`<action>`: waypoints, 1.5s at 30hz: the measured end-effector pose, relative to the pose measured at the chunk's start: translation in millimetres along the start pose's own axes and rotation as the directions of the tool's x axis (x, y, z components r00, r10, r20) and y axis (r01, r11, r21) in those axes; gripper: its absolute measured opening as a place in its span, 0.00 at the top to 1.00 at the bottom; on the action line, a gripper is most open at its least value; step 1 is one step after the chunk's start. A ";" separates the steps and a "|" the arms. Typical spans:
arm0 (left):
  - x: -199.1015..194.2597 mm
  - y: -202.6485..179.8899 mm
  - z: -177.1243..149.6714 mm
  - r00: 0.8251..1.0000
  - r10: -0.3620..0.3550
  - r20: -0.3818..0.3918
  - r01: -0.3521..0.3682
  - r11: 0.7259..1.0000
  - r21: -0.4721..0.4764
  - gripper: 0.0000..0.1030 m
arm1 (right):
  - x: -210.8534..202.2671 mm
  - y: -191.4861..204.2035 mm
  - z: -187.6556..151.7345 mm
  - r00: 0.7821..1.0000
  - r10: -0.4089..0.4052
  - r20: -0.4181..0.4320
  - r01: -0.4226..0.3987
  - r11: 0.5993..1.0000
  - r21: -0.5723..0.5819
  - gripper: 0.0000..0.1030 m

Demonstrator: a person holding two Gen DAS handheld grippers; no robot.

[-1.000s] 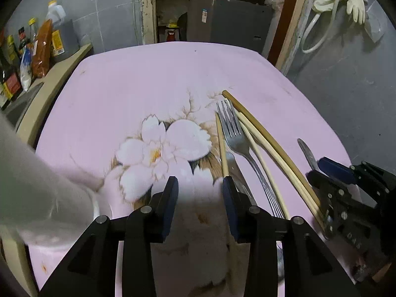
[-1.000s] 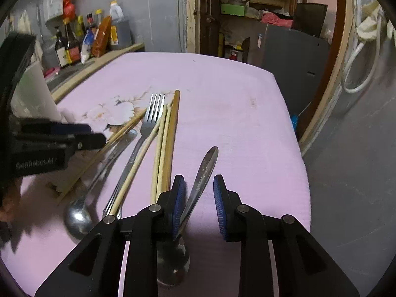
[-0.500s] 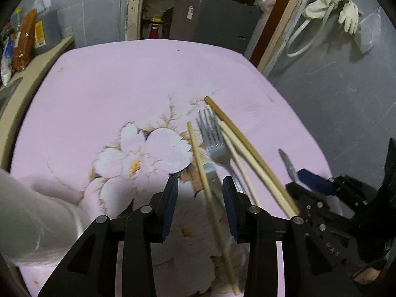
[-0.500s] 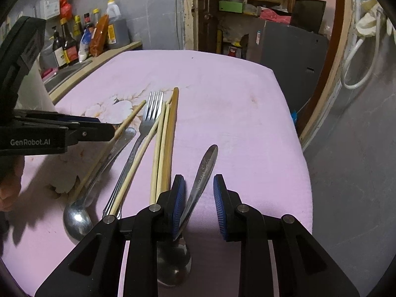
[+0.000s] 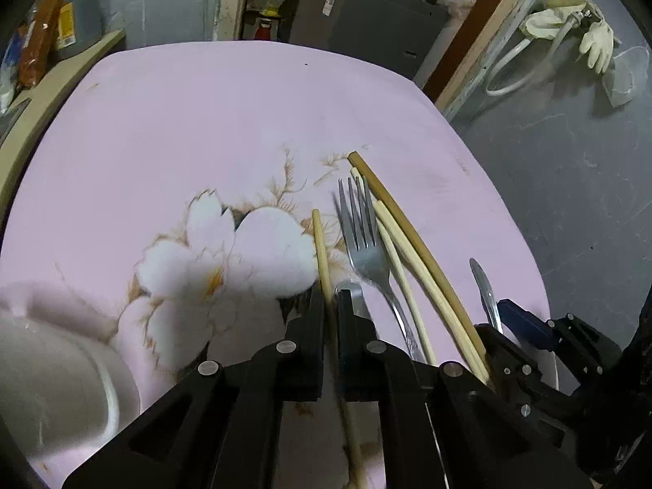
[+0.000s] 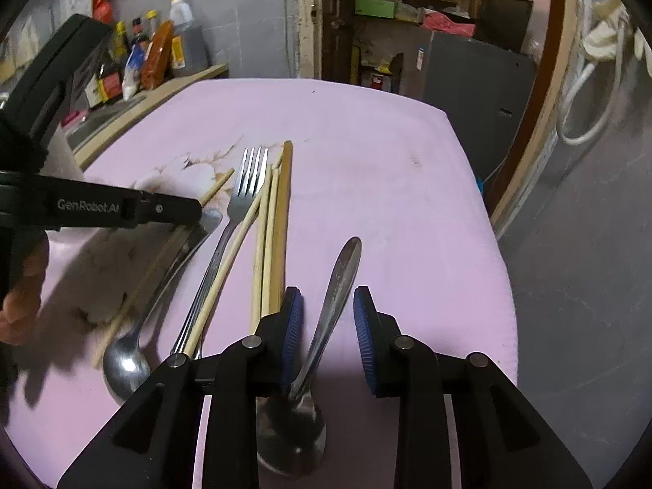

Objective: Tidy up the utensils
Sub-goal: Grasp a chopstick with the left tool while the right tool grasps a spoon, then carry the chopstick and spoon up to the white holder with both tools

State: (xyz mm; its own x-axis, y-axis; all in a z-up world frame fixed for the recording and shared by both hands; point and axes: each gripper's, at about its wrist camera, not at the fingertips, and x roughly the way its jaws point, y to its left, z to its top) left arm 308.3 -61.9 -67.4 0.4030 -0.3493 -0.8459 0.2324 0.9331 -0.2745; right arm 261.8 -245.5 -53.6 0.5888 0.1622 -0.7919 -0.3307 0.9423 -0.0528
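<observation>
Left wrist view: left tool (image 5: 331,305) has just closed, clamping a lone chopstick (image 5: 322,252) beside the fork (image 5: 366,244).

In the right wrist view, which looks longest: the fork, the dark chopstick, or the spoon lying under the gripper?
1. Dark chopstick and fork: look about alike, so I won't rank them.
2. Spoon: shorter as seen, though the fingers hide part of it and nearness distorts.
</observation>
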 end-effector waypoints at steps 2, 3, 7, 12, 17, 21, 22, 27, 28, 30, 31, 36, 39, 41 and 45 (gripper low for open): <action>-6.4 -1.0 -7.6 1.000 0.006 0.014 -0.006 1.000 0.000 0.98 | -3.1 1.6 -1.8 1.000 0.002 -0.003 -0.002 1.000 -0.025 0.86; -10.4 -1.3 -12.1 1.000 0.009 0.022 -0.009 1.000 -0.003 0.98 | -5.0 1.7 -1.9 1.000 0.005 -0.002 -0.006 0.999 -0.034 0.88; -24.4 2.4 -27.7 0.999 -0.020 0.045 0.022 0.999 -0.039 0.98 | -12.2 -6.5 -4.8 0.999 0.051 0.018 -0.051 0.999 -0.004 0.94; -51.3 2.0 -43.9 0.988 -0.033 0.148 0.037 0.999 -0.031 0.98 | -30.2 -3.8 -17.0 0.989 0.088 0.117 -0.092 0.995 0.029 0.94; -79.2 -13.7 -56.9 0.948 -0.035 0.316 0.031 0.999 0.019 0.98 | -64.9 11.6 -24.9 0.949 0.096 0.300 -0.096 0.995 -0.013 0.94; -99.0 -21.2 -66.7 0.897 -0.020 0.442 0.005 0.999 0.036 0.98 | -86.8 27.8 -30.6 0.895 0.090 0.436 -0.078 0.996 -0.047 0.94; -104.4 -21.9 -68.2 0.883 -0.013 0.470 -0.007 0.999 0.040 0.98 | -91.5 30.5 -28.9 0.881 0.089 0.464 -0.073 0.996 -0.053 0.94; -121.2 -22.9 -70.5 0.813 -0.008 0.582 -0.006 1.000 0.022 0.98 | -110.3 39.0 -24.4 0.810 0.086 0.581 -0.066 0.996 -0.055 0.94; -127.7 -21.3 -71.4 0.798 -0.005 0.603 -0.008 1.000 0.018 0.98 | -114.1 40.6 -22.4 0.795 0.084 0.601 -0.065 0.996 -0.053 0.94; -137.0 -19.9 -74.1 0.771 0.000 0.637 -0.010 1.000 0.011 0.98 | -119.9 43.0 -15.3 0.766 0.083 0.637 -0.066 0.997 -0.050 0.94; -143.3 -19.1 -72.2 0.754 0.002 0.657 -0.008 1.000 0.006 0.98 | -123.2 42.4 -14.7 0.757 0.084 0.648 -0.069 0.996 -0.049 0.94; -180.2 -7.1 -67.3 0.687 0.014 0.727 -0.008 1.000 -0.012 0.98 | -134.6 53.6 8.0 0.700 0.110 0.706 -0.098 0.993 -0.058 0.94; -201.8 2.2 -60.0 0.649 0.035 0.760 -0.030 0.999 -0.021 0.98 | -140.8 62.5 26.2 0.656 0.144 0.741 -0.144 0.987 -0.064 0.94; -214.6 9.6 -53.3 0.630 0.047 0.775 -0.045 0.999 -0.024 0.98 | -144.1 70.3 33.6 0.629 0.155 0.762 -0.153 0.985 -0.074 0.94; -235.9 29.8 -43.2 0.600 0.087 0.795 -0.083 0.995 -0.046 0.98 | -146.7 92.5 56.3 0.573 0.180 0.800 -0.183 0.979 -0.089 0.94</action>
State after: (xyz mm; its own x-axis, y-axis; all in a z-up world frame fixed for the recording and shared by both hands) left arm 181.9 52.0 104.3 0.9660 -0.1970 -0.1675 0.1574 0.9619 -0.2235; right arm 186.4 -165.7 91.9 0.8676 0.4968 0.0234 -0.4973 0.8667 0.0393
